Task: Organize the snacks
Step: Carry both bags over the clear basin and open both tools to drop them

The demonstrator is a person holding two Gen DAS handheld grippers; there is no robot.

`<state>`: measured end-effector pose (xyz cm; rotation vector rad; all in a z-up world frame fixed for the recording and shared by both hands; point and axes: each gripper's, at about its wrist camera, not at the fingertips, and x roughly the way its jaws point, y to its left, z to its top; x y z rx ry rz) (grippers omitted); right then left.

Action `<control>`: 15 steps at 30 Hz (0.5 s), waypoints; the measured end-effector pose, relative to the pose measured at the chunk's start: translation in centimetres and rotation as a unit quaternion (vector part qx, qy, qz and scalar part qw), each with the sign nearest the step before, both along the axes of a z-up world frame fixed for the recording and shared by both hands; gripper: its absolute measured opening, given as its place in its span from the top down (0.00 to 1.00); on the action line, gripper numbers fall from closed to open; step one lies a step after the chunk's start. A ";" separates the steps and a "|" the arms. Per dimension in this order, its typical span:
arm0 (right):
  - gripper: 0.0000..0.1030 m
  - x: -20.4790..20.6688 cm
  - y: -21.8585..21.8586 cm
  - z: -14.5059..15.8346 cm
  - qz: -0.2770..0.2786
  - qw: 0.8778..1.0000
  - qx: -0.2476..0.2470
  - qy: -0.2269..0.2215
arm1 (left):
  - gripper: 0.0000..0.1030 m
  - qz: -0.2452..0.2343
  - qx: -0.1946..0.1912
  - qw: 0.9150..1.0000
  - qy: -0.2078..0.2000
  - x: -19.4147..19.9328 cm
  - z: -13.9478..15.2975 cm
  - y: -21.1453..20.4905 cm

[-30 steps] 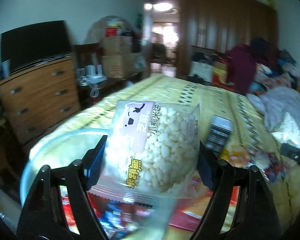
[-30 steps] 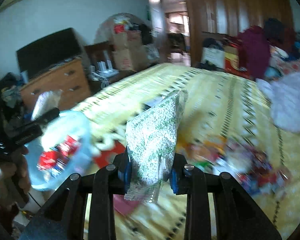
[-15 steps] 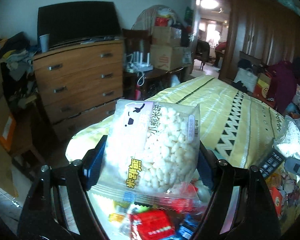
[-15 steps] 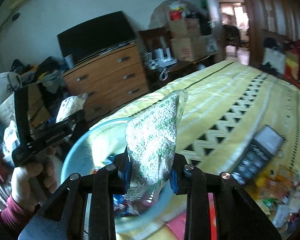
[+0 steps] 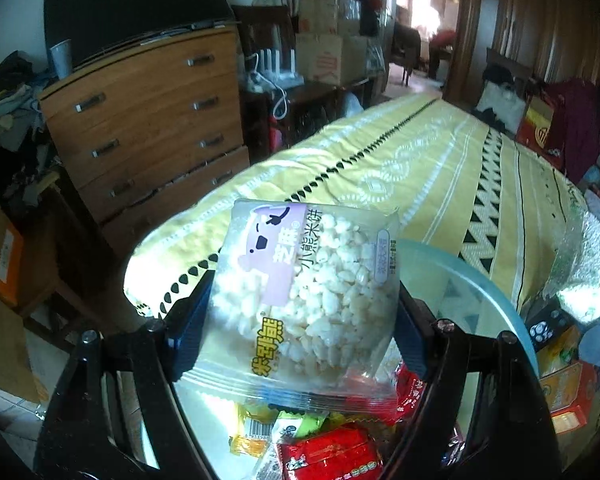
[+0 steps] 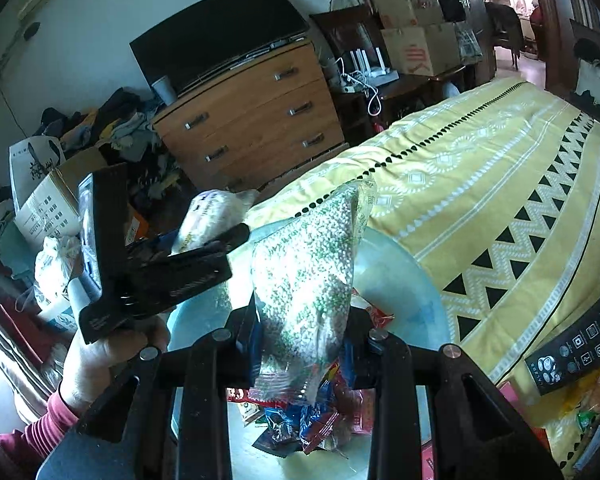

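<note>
**Two light packets held over the bowl**

We have the pale blue bowl (image 6: 400,280) sitting at the corner of the yellow patterned bedspread (image 5: 420,168), already holding a heap of small wrapped snacks (image 5: 332,456). Both packets hang above it.

Our right gripper (image 6: 304,340) is clamped on the green-and-white speckled packet (image 6: 304,264), pinched low down near its bottom seam, so the bag stands upright and tapers to a crimped top. We judge it light and soft; the film looks slick, and a hold on the flat seam should keep it from sliding.

Our left gripper (image 5: 296,320) is closed on the rice puff packet (image 5: 308,292), its blue pads pressing the two side edges. The clear wrapper shows pale puffed grains, a lilac bear panel and yellow lettering. We judge it very light but brittle inside, so a hard squeeze could crush the cake; gripping the sealed edges looks safer than the middle.

A black remote (image 6: 580,344) lies on the bedspread near the bowl.
</note>
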<state>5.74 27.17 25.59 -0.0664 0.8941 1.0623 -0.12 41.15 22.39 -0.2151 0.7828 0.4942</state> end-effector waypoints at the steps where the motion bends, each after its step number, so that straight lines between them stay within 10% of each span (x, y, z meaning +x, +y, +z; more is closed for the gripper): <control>1: 0.68 0.1 0.0 -0.2 -0.001 1.000 -0.001 0.000 | 0.22 -0.001 -0.001 1.000 0.002 0.0 -0.2 -0.1; 15: 0.68 0.4 0.5 -1.2 -0.004 1.000 -0.013 0.004 | 0.22 -0.008 0.013 1.000 0.024 1.3 -0.9 1.0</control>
